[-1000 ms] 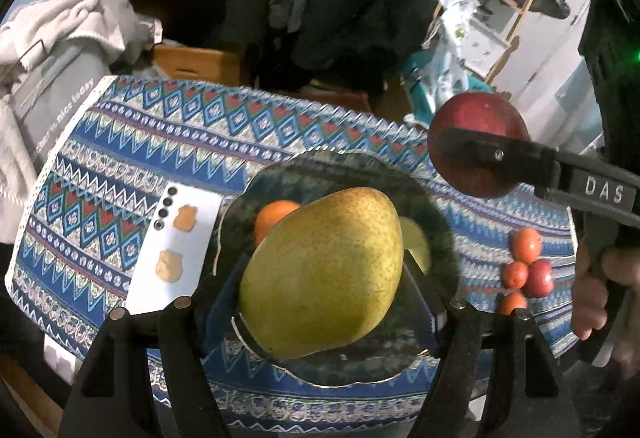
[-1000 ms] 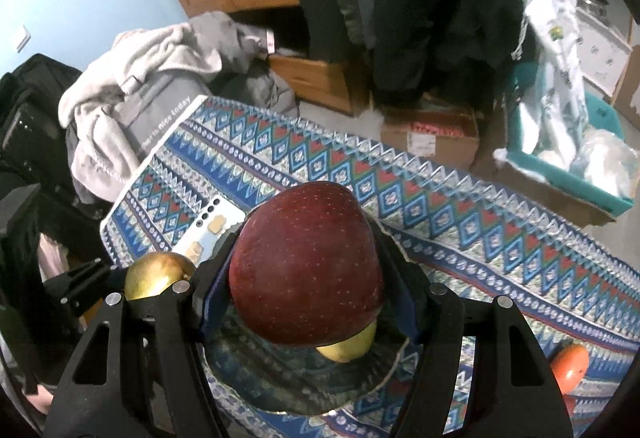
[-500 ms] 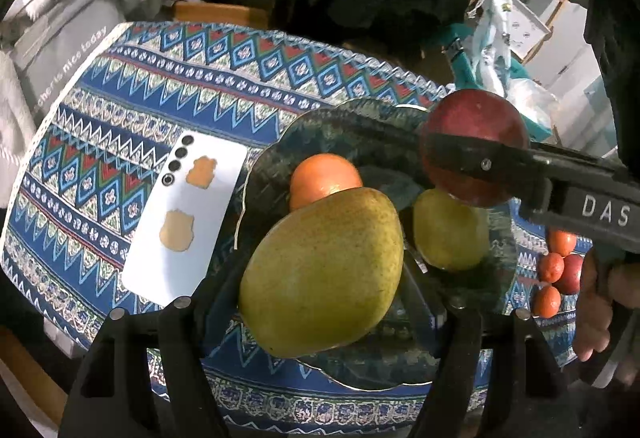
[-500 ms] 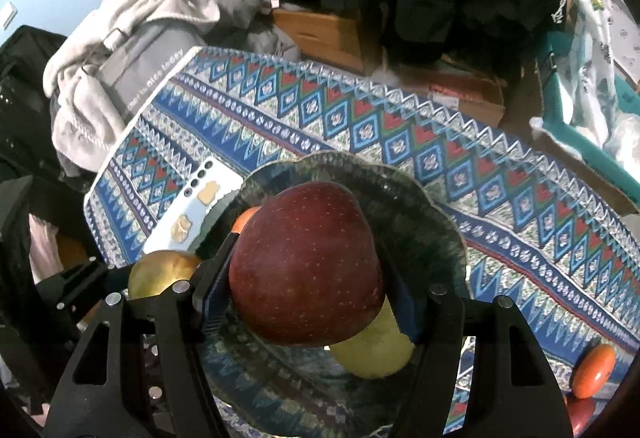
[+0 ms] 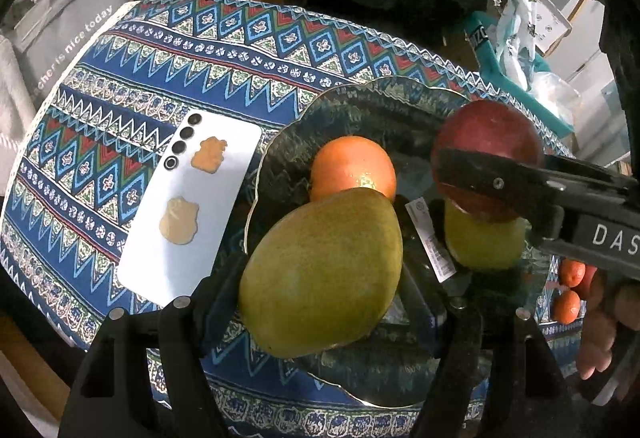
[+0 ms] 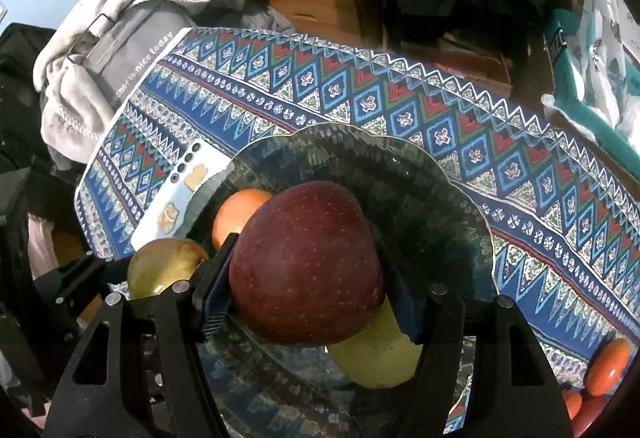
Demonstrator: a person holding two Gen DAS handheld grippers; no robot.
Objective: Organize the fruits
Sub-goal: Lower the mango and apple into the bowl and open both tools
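My left gripper (image 5: 320, 278) is shut on a large green-yellow pear (image 5: 320, 262), held low over the near left part of a dark glass plate (image 5: 360, 102). On the plate lie an orange (image 5: 352, 166) and a yellow-green fruit (image 5: 484, 242). My right gripper (image 6: 310, 290) is shut on a red apple (image 6: 304, 266), just above that yellow-green fruit (image 6: 376, 358) and beside the orange (image 6: 236, 214). The apple (image 5: 488, 142) also shows in the left wrist view, with a black finger across it. The pear (image 6: 164, 270) sits at the plate's (image 6: 440, 190) left edge.
A white phone (image 5: 192, 206) lies face down on the patterned cloth (image 5: 200, 50), left of the plate. Several small orange and red fruits (image 6: 608, 366) sit on the cloth to the right. Grey clothes (image 6: 120, 22) are piled beyond the table's far left edge.
Both grippers have come down toward the plate with their fruit still held. The apple now hangs directly over the yellow-green fruit, and the plate fills more of both views.
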